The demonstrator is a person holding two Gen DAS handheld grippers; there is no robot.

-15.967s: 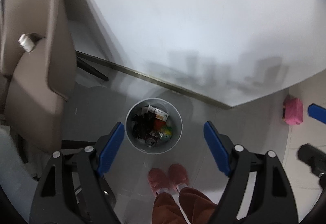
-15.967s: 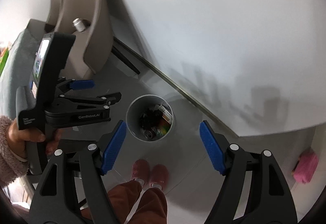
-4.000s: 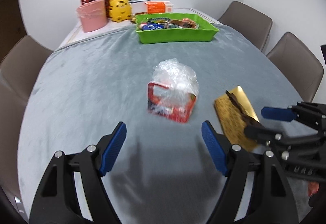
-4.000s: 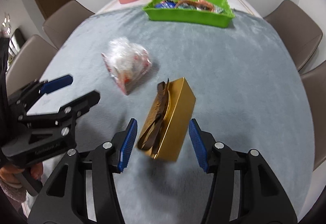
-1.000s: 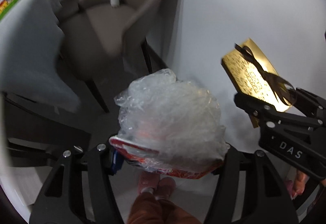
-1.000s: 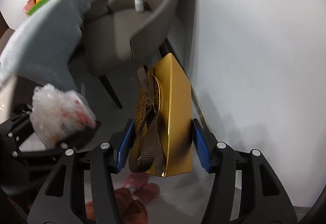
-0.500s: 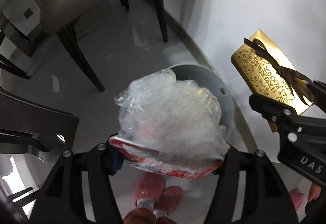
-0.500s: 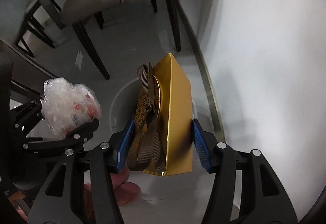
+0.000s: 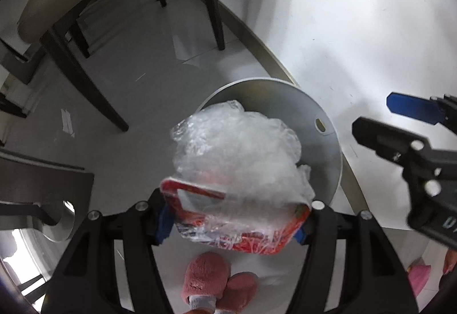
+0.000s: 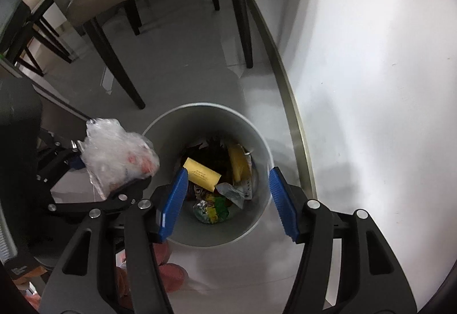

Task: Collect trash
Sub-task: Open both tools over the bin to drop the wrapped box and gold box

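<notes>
Left gripper (image 9: 232, 224): we clamped the plastic-wrapped packet (image 9: 240, 171), above the bin's (image 10: 258, 142) near-left rim.
Right gripper (image 10: 225, 199): spread, empty, centred over bin.

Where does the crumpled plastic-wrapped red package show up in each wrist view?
Left wrist view: the plastic-wrapped package fills the lower centre, clamped in the left claw, hiding much of the grey trash bin.
Right wrist view: the package sits at mid-left, beside the bin's left rim.
Shared landmark: the grey trash bin by the white wall.
</notes>
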